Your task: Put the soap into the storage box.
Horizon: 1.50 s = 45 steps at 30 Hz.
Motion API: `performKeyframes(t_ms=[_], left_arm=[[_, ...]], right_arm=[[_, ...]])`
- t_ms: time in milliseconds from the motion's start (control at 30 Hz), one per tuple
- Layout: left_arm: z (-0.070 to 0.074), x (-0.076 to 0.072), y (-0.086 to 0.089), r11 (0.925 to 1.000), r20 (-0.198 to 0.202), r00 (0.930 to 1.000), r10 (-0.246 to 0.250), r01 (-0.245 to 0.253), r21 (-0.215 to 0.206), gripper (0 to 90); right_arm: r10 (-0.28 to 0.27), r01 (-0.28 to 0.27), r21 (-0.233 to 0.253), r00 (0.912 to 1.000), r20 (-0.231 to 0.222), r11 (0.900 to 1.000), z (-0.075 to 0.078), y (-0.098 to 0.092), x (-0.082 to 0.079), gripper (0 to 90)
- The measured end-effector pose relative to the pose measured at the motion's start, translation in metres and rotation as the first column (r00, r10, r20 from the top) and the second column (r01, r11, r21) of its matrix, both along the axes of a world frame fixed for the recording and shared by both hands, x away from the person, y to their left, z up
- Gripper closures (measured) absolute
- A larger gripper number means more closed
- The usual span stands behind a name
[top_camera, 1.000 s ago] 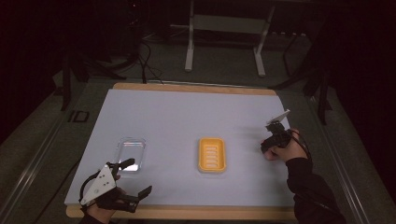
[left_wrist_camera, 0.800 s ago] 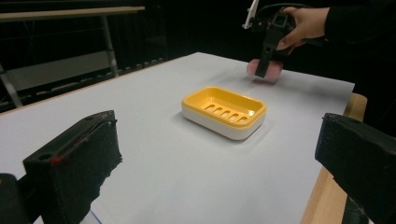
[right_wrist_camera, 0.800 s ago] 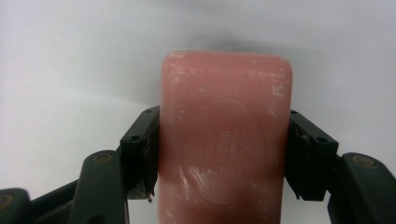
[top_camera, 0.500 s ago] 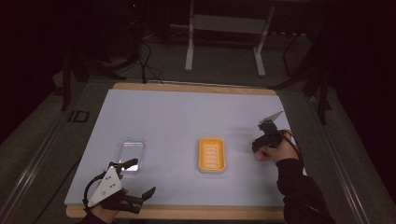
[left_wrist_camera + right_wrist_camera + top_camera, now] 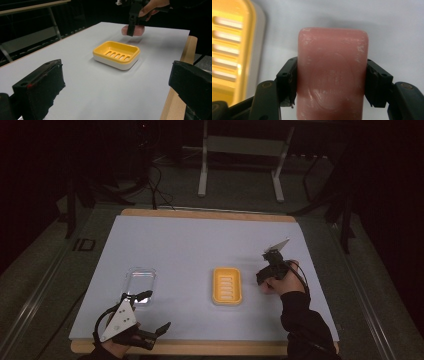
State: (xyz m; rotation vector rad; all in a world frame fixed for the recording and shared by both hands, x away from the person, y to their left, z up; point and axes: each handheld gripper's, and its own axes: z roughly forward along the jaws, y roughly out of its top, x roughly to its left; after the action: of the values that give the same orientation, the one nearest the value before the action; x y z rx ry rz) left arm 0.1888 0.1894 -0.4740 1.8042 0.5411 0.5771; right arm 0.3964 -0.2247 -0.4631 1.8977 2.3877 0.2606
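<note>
A pink bar of soap is clamped between the jaws of my right gripper, held just above the white table to the right of the yellow soap dish. From above, the right gripper sits right of the dish. The left gripper view shows the soap lifted behind the dish. Near the table's front left edge my left gripper is open, nothing between its jaws.
A clear plastic lid or container lies on the white table surface just beyond the left gripper. The wooden table edge runs along the front. A metal stand is behind the table.
The right gripper with the soap has moved left toward the yellow dish. The left gripper has shifted slightly back toward the front edge.
</note>
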Motion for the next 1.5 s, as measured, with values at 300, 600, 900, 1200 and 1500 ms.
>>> performKeyframes(t_ms=[300,600,900,1200,1500], left_arm=[[0.000,0.001,-0.004,0.9998,0.000,0.9998,-0.021,0.021,0.000,0.3],[0.001,0.001,-0.005,0.9995,0.002,0.9996,-0.029,0.029,0.012,0.3],[0.001,0.000,-0.006,0.9993,0.007,0.9994,-0.035,0.035,0.012,0.3],[0.001,0.000,-0.006,0.9992,0.004,0.9993,-0.036,0.036,0.017,0.3],[0.001,0.000,-0.006,0.9991,0.005,0.9993,-0.038,0.038,0.020,0.3]], right_arm=[[0.032,-0.032,0.011,0.9994,0.014,0.999,0.006,0.025,-0.002,37.4],[0.039,-0.042,0.052,0.9982,0.046,0.998,0.022,0.047,-0.006,37.4],[0.087,-0.096,0.122,0.9935,0.073,0.988,0.031,0.078,-0.013,37.4],[0.054,-0.064,0.150,0.9961,0.070,0.987,0.010,0.100,-0.019,37.4],[0.029,-0.037,0.157,0.9980,0.056,0.987,-0.014,0.119,-0.023,37.4]])
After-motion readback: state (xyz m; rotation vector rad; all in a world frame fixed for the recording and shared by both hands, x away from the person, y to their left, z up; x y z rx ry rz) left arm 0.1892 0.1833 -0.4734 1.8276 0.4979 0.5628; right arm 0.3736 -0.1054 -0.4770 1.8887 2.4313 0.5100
